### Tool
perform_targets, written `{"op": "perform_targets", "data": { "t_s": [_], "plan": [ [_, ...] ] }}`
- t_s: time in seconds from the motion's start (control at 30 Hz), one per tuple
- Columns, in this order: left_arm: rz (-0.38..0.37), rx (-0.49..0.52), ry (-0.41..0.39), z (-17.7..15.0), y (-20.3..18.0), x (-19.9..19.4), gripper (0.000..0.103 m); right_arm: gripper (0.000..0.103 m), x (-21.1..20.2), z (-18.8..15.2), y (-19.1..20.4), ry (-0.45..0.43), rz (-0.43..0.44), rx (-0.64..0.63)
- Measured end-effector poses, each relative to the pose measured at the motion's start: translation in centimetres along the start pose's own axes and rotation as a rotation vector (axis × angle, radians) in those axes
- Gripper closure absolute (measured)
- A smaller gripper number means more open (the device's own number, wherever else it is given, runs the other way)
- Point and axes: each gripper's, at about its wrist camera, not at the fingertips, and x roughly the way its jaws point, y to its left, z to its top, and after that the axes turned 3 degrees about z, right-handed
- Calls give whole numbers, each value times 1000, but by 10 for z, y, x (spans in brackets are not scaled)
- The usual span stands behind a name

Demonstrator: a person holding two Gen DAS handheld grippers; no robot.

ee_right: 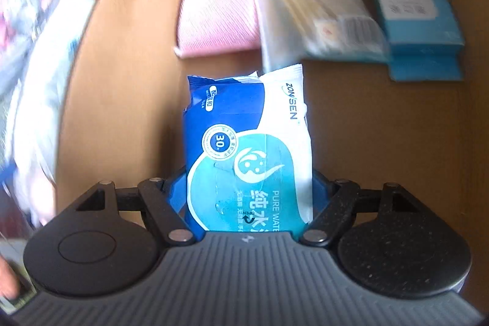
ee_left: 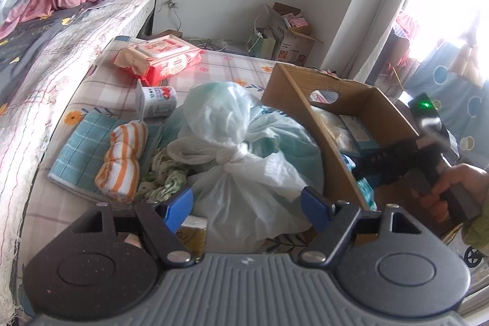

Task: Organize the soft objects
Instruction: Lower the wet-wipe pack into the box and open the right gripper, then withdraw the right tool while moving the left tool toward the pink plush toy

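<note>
My right gripper (ee_right: 249, 197) grasps a wet-wipes pack (ee_right: 247, 148) inside the cardboard box (ee_right: 382, 136); my left gripper's (ee_left: 247, 200) fingers stand released around the knotted plastic bag (ee_left: 244, 148).

I count one knotted plastic bag (ee_left: 244, 161), one striped cloth roll (ee_left: 122, 161), one teal towel (ee_left: 79, 148), one red wipes pack (ee_left: 165, 57) and one small carton (ee_left: 156, 101) on the bed beside one cardboard box (ee_left: 308, 112). Inside the box I see one blue wipes pack (ee_right: 247, 152), one pink cloth (ee_right: 217, 14), one clear packet (ee_right: 318, 5) and two blue boxes (ee_right: 412, 5), stacked.
</note>
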Motion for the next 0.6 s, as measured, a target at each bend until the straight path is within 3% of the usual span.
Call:
{"op": "perform_targets", "data": {
  "t_s": [0.13, 0.27, 0.4, 0.6],
  "plan": [
    [16, -25, -6, -2, 12, -4, 24, 25, 6, 10, 4, -40, 88, 86],
    [35, -27, -17, -5, 22, -10, 24, 26, -6, 4, 2, -89, 96, 109],
    [39, -17, -23, -9, 29, -17, 24, 36, -20, -9, 1, -134, 76, 95],
    [66, -6, -31, -18, 39, -23, 24, 41, -14, -6, -4, -181, 72, 64]
  ]
}}
